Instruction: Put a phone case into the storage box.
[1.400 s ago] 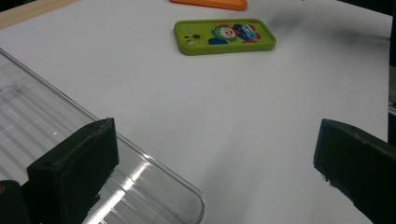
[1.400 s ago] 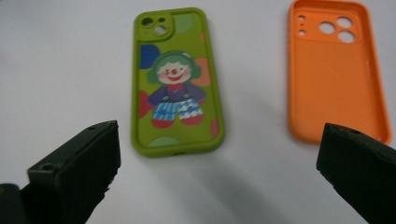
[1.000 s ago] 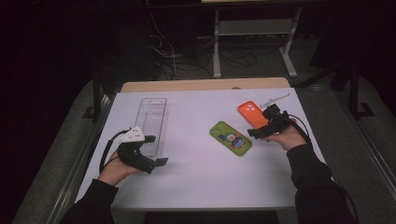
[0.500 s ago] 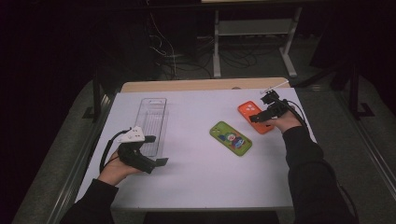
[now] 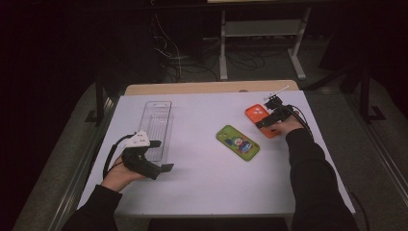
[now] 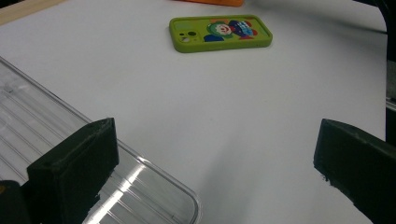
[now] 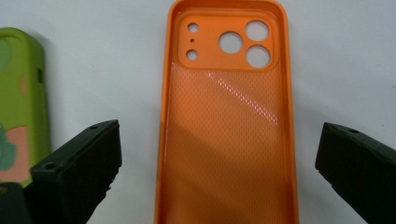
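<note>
Plenty of open table [image 5: 202, 187] down the middle and along the near edge, nothing lying there. The clear tray [image 5: 158, 126] takes up the left strip, and the left gripper [image 5: 161, 155] sits right at its near end with jaws wide apart, one jaw over the tray's corner [image 6: 187, 200]. From there it's bare white all the way across to the green case [image 6: 219, 32]. Over on the right, the orange case [image 7: 226, 121] lies flat between the right gripper's [image 7: 219, 154] spread jaws, clear gaps both sides. The green case [image 7: 21, 102] is just beside the left jaw, so that side's tight.
</note>
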Demonstrator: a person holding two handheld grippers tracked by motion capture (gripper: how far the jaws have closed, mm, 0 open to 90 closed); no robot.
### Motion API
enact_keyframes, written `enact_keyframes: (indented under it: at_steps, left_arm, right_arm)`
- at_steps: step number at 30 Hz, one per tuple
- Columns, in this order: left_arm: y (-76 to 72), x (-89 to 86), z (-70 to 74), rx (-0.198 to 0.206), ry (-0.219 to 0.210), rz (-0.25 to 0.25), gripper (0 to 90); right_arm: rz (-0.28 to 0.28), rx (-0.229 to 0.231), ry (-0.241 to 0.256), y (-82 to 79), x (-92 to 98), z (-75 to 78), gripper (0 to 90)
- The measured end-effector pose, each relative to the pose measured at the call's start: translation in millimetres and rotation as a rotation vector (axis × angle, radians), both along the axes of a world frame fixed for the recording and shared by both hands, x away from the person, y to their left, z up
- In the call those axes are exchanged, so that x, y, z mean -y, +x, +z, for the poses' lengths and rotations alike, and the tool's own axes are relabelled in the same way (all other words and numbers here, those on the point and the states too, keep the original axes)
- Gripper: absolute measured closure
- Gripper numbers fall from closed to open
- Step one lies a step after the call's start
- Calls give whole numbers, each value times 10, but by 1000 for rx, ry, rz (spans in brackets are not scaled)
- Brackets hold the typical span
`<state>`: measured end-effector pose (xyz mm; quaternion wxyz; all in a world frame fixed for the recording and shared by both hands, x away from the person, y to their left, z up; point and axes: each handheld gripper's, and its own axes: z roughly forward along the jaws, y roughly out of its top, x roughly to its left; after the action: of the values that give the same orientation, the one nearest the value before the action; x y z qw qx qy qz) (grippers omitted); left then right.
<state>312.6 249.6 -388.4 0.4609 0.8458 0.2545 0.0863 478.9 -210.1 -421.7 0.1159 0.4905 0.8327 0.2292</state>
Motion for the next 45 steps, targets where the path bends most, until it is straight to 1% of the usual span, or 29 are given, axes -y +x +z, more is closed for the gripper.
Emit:
enact_keyframes:
  at_steps: [1,3,5,6,7,8,14,17,19,21,22,28,29,31,35,37,38,39,41,42,45]
  left_arm:
    - [0,-3,0,0,1,1,0]
    - [-1,-6,1,0,1,3,0]
    - [1,-10,0,2,2,0,0]
    - [2,-11,-1,1,2,0,0]
    - [3,-11,-2,2,3,0,0]
    - [4,-11,-3,3,3,-1,0]
    - [3,-7,-9,-2,2,0,0]
    - [-1,-2,-8,-3,1,2,0]
    - [-7,0,-7,-6,0,6,0]
    - [-7,-2,-7,-4,2,5,0]
    - [-7,-3,-7,-4,3,6,0]
    - [-17,-5,-4,0,5,3,0]
    - [-18,-8,-3,1,4,3,0]
    - [-12,-14,-3,2,3,3,0]
    - [2,-17,8,0,-2,1,0]
    - [5,-8,14,-10,-8,3,0]
    - [11,-2,19,-9,-5,-1,0]
    - [11,-2,19,-9,-5,-1,0]
    - [17,18,38,-5,-4,-5,0]
    - [26,38,71,1,-3,-17,0]
    - [47,74,125,1,-16,-27,0]
  right_arm:
    - [3,-7,-5,34,-9,-51,5]
    - [-2,-26,5,63,-9,-94,10]
    - [-5,-29,-1,77,-6,-116,10]
    - [-8,-40,-8,99,4,-153,11]
    - [-5,-41,-6,107,8,-172,14]
    - [-7,-44,-8,113,10,-187,29]
    - [2,-35,-7,131,0,-223,44]
    - [7,-25,-11,119,9,-219,71]
    - [15,-25,-12,118,11,-214,90]
    - [23,-27,-11,114,6,-204,137]
    - [21,-24,-15,106,5,-192,147]
    - [13,-25,-22,101,-10,-187,155]
    - [10,-33,-17,99,-13,-185,155]
    - [10,-34,-14,100,-10,-183,155]
    - [24,-24,-19,94,-3,-170,155]
    - [43,-17,-8,81,8,-143,155]
    - [41,-15,-4,70,5,-119,155]
    - [55,-7,-3,60,17,-96,155]
    - [60,-13,9,22,23,-37,155]
    - [76,-4,2,4,32,-14,155]
    - [92,-12,-3,-80,34,62,154]
